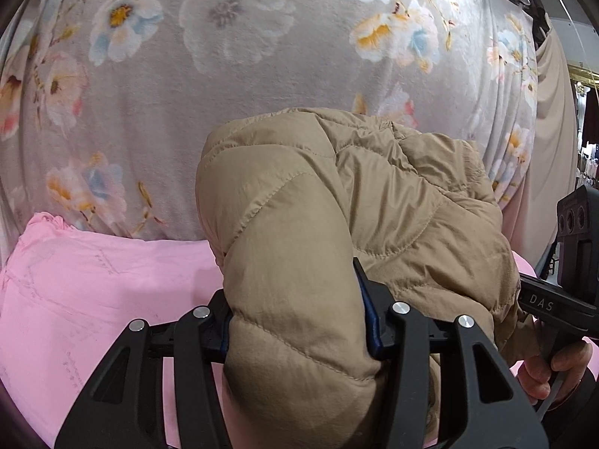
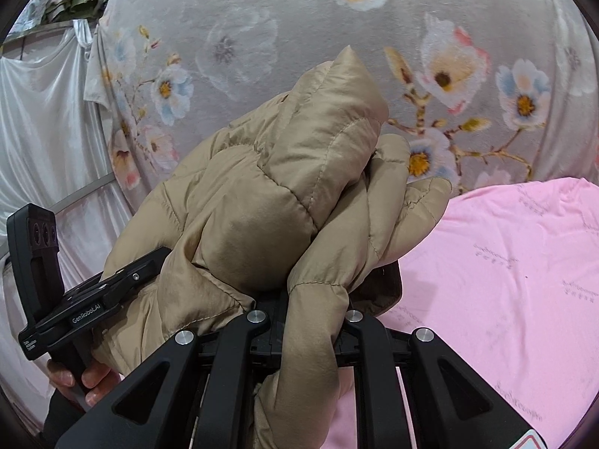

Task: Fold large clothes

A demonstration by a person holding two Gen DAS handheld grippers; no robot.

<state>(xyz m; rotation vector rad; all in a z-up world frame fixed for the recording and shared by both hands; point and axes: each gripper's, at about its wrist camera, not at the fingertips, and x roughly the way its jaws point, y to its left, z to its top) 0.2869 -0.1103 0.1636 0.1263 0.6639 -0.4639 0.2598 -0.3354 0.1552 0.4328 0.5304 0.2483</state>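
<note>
Bunching between your grippers: tan quilted puffer jacket [image 1: 337, 205], puffy, creased; left gripper [image 1: 299, 321] and right gripper [image 2: 299, 321] both clamp its folds.

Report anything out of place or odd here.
Nothing damaged or spilled. The tan puffer jacket is bunched in a lump, clamped by both the left gripper and right gripper above the pink sheet.

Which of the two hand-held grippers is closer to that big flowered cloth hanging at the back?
Neither, clearly. The left hand-held gripper and the right hand-held gripper both clamp the tan puffer jacket over the pink sheet, short of the flowered cloth.
</note>
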